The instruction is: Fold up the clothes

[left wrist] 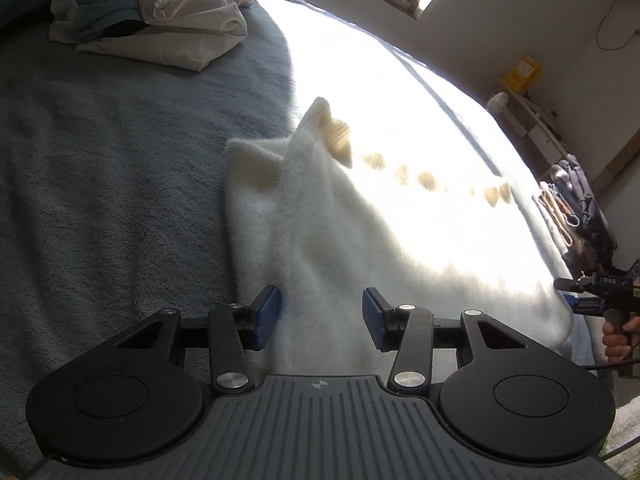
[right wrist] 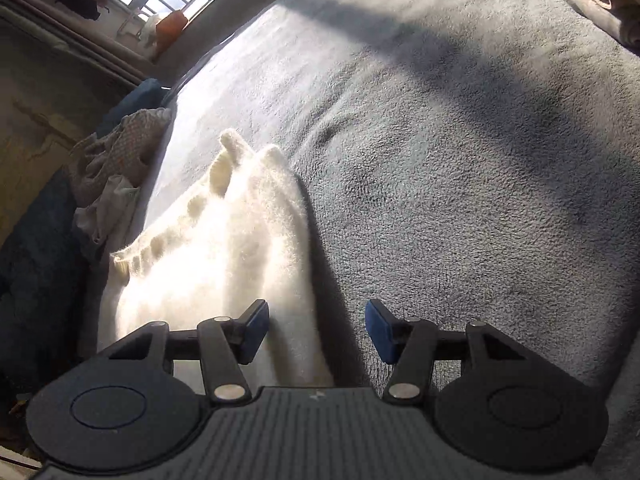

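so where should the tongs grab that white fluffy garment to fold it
Probably the near edge of the white fluffy garment, one corner per tool, coming in low from the near side. It lies flat on the grey blanket, and both the left tongs and right tongs sit open over that edge.

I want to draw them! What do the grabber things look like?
Both match: the left gripper and right gripper have black linkage arms with silver rivets, blue finger pads, two round black discs, and a ribbed grey body bearing a small crosshair mark.
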`<state>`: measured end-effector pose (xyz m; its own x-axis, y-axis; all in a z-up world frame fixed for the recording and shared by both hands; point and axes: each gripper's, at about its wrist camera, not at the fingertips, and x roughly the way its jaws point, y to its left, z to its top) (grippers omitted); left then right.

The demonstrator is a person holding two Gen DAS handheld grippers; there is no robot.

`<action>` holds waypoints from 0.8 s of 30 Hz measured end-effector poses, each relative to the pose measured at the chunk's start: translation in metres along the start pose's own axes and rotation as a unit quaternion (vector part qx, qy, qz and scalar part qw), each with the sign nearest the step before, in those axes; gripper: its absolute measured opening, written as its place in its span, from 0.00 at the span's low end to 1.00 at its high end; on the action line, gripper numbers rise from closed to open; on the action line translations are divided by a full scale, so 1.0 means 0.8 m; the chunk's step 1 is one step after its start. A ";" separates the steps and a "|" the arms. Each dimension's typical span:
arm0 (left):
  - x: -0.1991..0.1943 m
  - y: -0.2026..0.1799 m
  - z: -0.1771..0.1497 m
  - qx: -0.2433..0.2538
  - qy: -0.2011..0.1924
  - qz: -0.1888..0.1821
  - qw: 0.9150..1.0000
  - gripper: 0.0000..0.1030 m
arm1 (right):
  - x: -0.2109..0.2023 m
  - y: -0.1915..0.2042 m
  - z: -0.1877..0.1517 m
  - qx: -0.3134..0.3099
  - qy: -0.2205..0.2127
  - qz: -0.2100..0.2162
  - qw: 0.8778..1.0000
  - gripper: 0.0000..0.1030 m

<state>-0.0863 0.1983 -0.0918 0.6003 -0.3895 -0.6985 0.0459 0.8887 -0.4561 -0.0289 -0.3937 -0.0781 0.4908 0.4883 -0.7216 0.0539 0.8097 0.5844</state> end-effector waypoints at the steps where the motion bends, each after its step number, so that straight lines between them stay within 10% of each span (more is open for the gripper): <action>1: -0.002 0.003 0.000 -0.003 -0.001 -0.001 1.000 0.44 | 0.003 0.002 0.002 -0.003 -0.003 0.004 1.000 0.52; 7: -0.002 0.009 0.003 -0.006 0.000 0.000 1.000 0.44 | 0.023 0.019 0.012 -0.020 0.009 0.022 1.000 0.43; 13: -0.003 0.011 0.000 -0.006 -0.009 0.009 1.000 0.17 | 0.024 0.032 0.021 -0.058 -0.019 0.005 0.998 0.17; 19: 0.002 0.012 0.010 -0.016 0.011 0.017 1.000 0.26 | 0.041 0.028 0.039 -0.033 -0.010 0.014 0.999 0.22; 21: 0.007 0.014 0.014 -0.025 0.011 0.022 0.999 0.39 | 0.049 0.025 0.046 -0.013 -0.016 0.013 1.000 0.43; 24: 0.018 0.010 0.020 -0.015 0.011 0.026 0.999 0.41 | 0.058 0.024 0.052 -0.006 -0.022 0.021 1.000 0.49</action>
<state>-0.0644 0.2037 -0.0965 0.5842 -0.3479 -0.7333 -0.0101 0.9003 -0.4351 0.0310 -0.3691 -0.0850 0.5297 0.5068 -0.6801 0.0221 0.7933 0.6084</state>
